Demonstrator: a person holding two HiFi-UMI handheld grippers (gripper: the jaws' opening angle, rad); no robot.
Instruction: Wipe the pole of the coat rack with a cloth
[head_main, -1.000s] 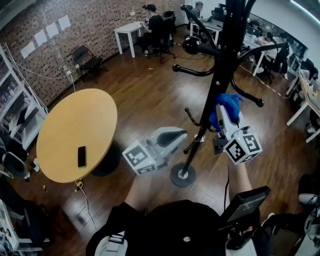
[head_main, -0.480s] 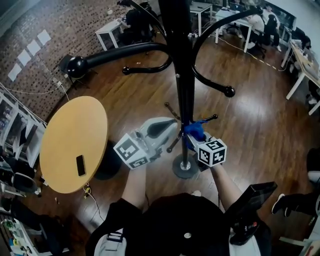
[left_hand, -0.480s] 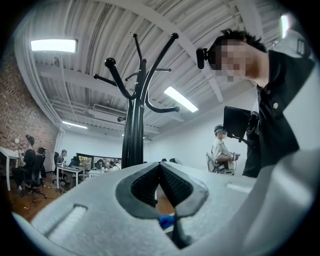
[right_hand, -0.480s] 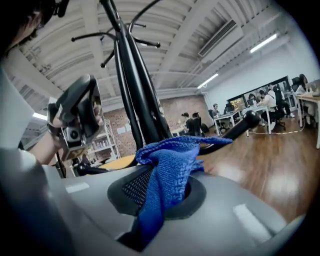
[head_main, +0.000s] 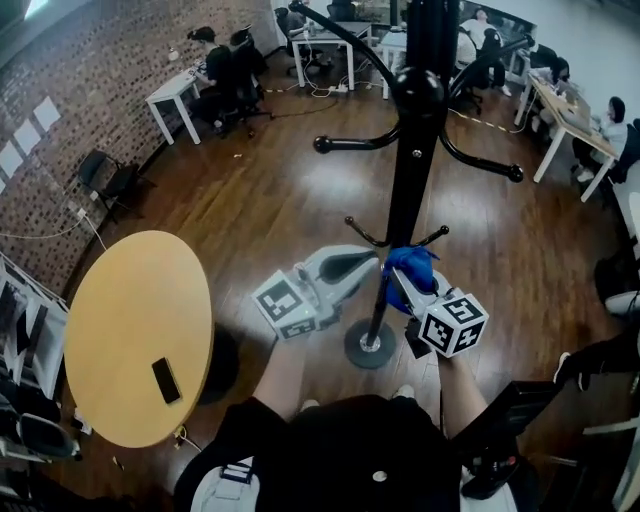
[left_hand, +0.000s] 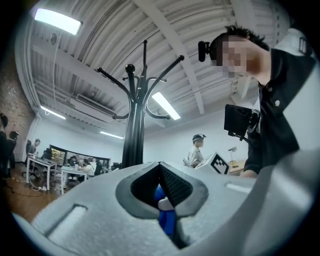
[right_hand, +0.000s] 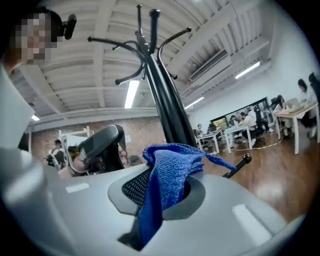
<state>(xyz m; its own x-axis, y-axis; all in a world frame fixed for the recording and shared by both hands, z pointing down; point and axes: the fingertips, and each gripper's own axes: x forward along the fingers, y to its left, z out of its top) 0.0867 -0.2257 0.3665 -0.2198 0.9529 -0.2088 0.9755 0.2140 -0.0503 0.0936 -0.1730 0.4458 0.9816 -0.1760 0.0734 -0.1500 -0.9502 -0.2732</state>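
Bright, even light came from long ceiling tubes (left_hand: 57, 21), threw pale glare on the wooden floor (head_main: 300, 210) at the far side and left the coat rack (left_hand: 134, 135) a dark silhouette, while the cloth (right_hand: 170, 175) showed crisp and every view bowed strongly into black corners.

blue cloth (head_main: 412, 265) beside upright pole (head_main: 405, 190) (black)

Small hooks (head_main: 362, 237) stick out from the pole (head_main: 405, 200). A round surface (head_main: 130, 320) blocks 8 o'clock. The floor (head_main: 530, 260) at 3 o'clock is open.
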